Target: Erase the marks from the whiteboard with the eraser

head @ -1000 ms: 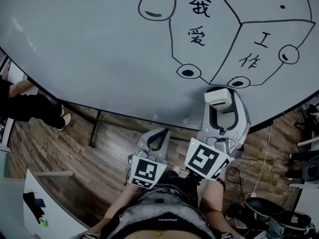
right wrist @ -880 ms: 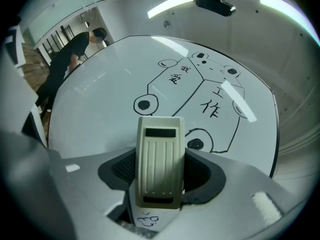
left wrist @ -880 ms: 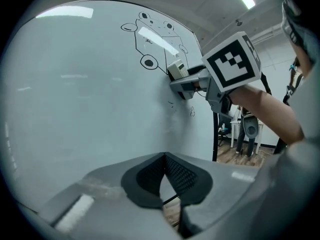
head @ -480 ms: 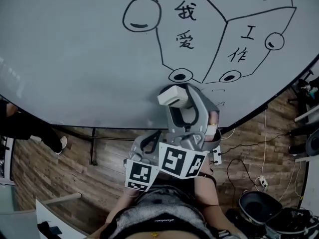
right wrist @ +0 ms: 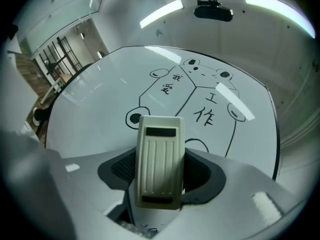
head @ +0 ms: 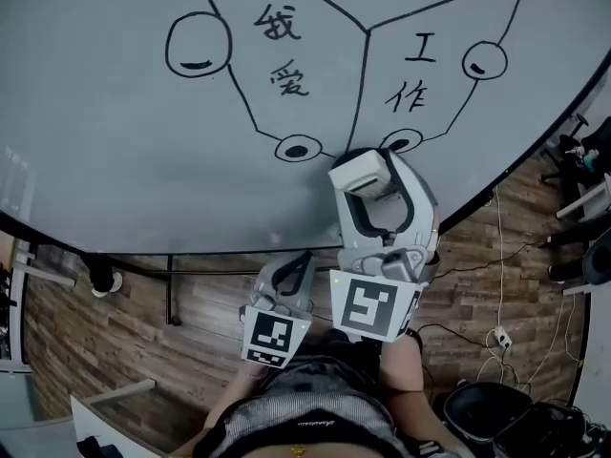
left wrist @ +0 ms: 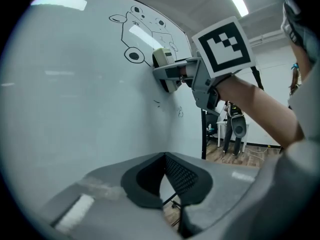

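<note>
The whiteboard (head: 115,160) carries a black drawing: a boxy outline, Chinese characters (head: 289,79), a circle (head: 198,44) and two small ovals (head: 298,148). My right gripper (head: 374,184) is shut on a cream ribbed eraser (head: 363,173), which lies against the board just under and between the ovals. The right gripper view shows the eraser (right wrist: 160,159) clamped in that gripper (right wrist: 160,176), with the drawing (right wrist: 202,115) behind it. My left gripper (head: 304,259) hangs low near my body, shut and empty. The left gripper view shows the eraser (left wrist: 162,59) on the board and small scribbles (left wrist: 180,113) below it.
Under the board are a wooden floor and the dark legs of the stand (head: 170,289). Cables and a power strip (head: 496,337) lie at the right, beside chair bases (head: 573,146). A person's shoe (head: 103,280) shows at the left. Someone stands far off (left wrist: 235,129).
The right gripper has swept the eraser left under the left oval, then back right between the two ovals. The head view has turned. The left gripper has stayed low.
</note>
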{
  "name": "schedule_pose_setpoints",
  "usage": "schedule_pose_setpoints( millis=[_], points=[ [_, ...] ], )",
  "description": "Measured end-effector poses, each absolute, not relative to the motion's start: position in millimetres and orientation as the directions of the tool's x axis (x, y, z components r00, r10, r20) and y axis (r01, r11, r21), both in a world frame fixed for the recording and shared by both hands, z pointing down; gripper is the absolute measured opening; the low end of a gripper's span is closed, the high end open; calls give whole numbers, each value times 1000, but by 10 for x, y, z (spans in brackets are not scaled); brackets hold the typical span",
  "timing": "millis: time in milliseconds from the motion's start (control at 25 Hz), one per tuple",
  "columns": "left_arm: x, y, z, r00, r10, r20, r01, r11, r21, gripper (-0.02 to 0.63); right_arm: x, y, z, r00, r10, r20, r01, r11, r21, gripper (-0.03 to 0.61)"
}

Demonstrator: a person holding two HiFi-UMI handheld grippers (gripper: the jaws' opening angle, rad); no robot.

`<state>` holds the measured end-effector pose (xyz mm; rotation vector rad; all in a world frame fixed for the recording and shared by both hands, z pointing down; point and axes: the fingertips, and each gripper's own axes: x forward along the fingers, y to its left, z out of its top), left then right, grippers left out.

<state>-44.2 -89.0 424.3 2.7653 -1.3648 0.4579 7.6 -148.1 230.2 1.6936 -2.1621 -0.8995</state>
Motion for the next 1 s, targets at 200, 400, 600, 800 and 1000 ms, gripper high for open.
schedule_pose_setpoints(
  millis=[200, 400, 600, 800, 1000],
  points=[
    [-207, -898, 4269, 577, -769, 275, -777, -621, -102, 5, 414, -1493, 2251, -284, -938, -200, -826, 133, 548, 259],
    [-82, -905, 4320, 572, -768, 288, -781, -617, -96, 5, 761, -1517, 2298, -254, -948, -191, -854, 127, 504, 259],
    [-28, -871, 4391, 576, -759, 304, -778, -623, -84, 5, 896, -1517, 2344, -223, -954, -201, -871, 102, 481, 259],
    [-121, -830, 4445, 575, -751, 324, -774, -628, -82, 5, 522, -1508, 2542, -218, -969, -119, -850, 129, 510, 258],
    [-413, -816, 4461, 559, -759, 333, -784, -615, -88, 5, 126, -1485, 2351, -250, -948, -199, -840, 111, 531, 258]
  ],
)
